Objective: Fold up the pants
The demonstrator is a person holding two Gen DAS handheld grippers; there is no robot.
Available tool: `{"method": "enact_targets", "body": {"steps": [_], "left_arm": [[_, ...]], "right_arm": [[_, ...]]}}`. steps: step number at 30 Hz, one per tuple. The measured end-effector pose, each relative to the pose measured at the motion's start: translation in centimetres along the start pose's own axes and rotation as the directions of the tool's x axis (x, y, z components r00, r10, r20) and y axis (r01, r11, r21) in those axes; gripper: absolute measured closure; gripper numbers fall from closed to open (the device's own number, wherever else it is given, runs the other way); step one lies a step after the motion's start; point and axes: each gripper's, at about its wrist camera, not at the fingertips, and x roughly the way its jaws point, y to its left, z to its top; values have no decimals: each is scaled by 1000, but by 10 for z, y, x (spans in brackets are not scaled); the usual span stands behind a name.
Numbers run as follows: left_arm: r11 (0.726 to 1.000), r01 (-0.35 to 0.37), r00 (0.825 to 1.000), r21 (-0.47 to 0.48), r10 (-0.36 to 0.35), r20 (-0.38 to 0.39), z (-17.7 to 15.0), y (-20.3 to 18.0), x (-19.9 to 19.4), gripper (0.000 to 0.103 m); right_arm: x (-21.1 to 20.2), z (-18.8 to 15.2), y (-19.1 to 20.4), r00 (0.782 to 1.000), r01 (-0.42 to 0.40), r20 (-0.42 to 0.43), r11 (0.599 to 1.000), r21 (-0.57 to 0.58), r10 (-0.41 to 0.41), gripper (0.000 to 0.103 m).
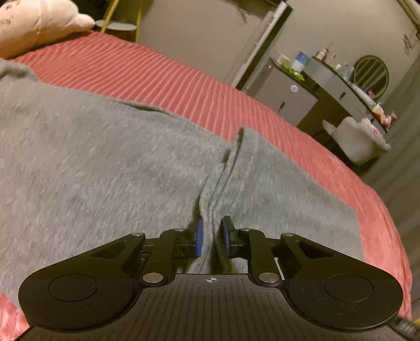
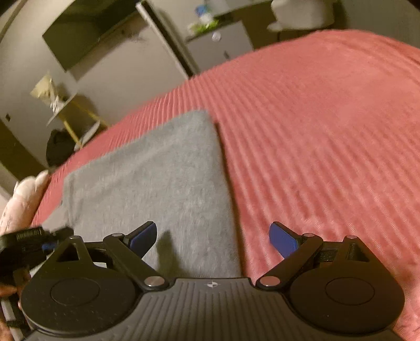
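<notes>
Grey pants lie spread on a red ribbed bedspread. My left gripper is shut on a raised fold of the grey fabric, which bunches between its blue pads. In the right wrist view the grey pants lie flat with a straight edge on the right. My right gripper is open and empty just above that edge, one finger over the pants and one over the bedspread. The left gripper shows at the far left of that view.
A pink-white pillow lies at the head of the bed. A dresser with bottles and a grey chair stand beyond the bed's far edge. A wall TV and a small side table stand past the bed.
</notes>
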Motion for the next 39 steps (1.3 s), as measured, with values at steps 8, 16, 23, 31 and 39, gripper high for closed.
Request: {"method": "enact_targets", "body": {"steps": [8,16,23,31,39], "left_arm": [[999,17,999,-33,-18,-35,-1,6,7,54],[999,16,1000,-51,-18,-25,-3,7,11,74],[998,63,990,-14,-61,124,-4,1,-14,88],[983,-136,987,-122,144,68,-1,14,-9,46],[970,45,983,-239,-1,182,3,31,-28,27]], "right_arm": [[5,-5,11,999,36,-33,997,-63,-39,5],[5,-5,13,998,49,-35,996,-79,-52,4],[-2,-4,9,998,64,5,996,-56,-64,4],[-5,0,-1,996,83,27,996,-11,-83,4],[-27,-3,15,978,92,194,989,-115,-69,39]]}}
